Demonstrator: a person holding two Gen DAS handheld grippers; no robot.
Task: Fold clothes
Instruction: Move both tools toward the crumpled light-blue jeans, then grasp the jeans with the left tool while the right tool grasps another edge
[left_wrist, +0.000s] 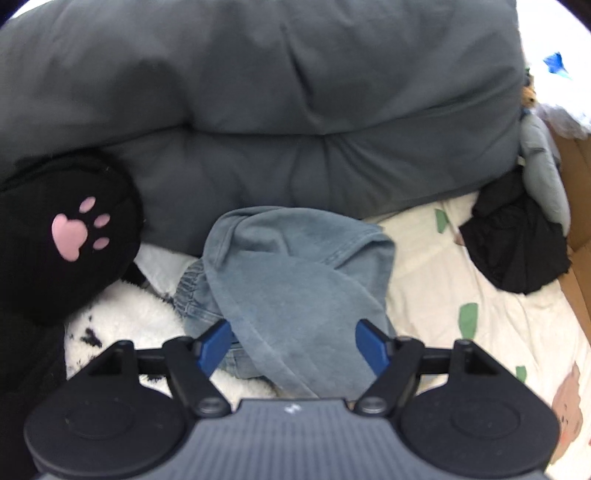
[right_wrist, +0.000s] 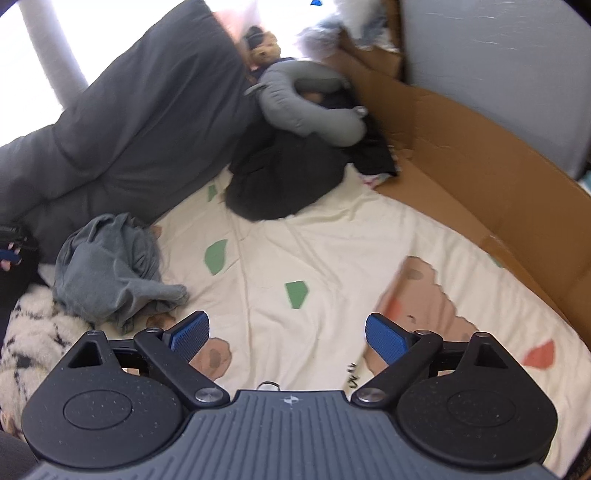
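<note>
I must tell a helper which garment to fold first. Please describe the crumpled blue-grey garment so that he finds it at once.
Start at the big dark grey duvet along the back of the bed. Just in front of it, on the cream printed sheet, lies the crumpled blue-grey garment. It is the only faded blue cloth there; the black garment is farther right.

Grey duvet (left_wrist: 295, 110) behind; black paw cushion (left_wrist: 66, 236) left; cardboard (right_wrist: 461, 147) right.
</note>
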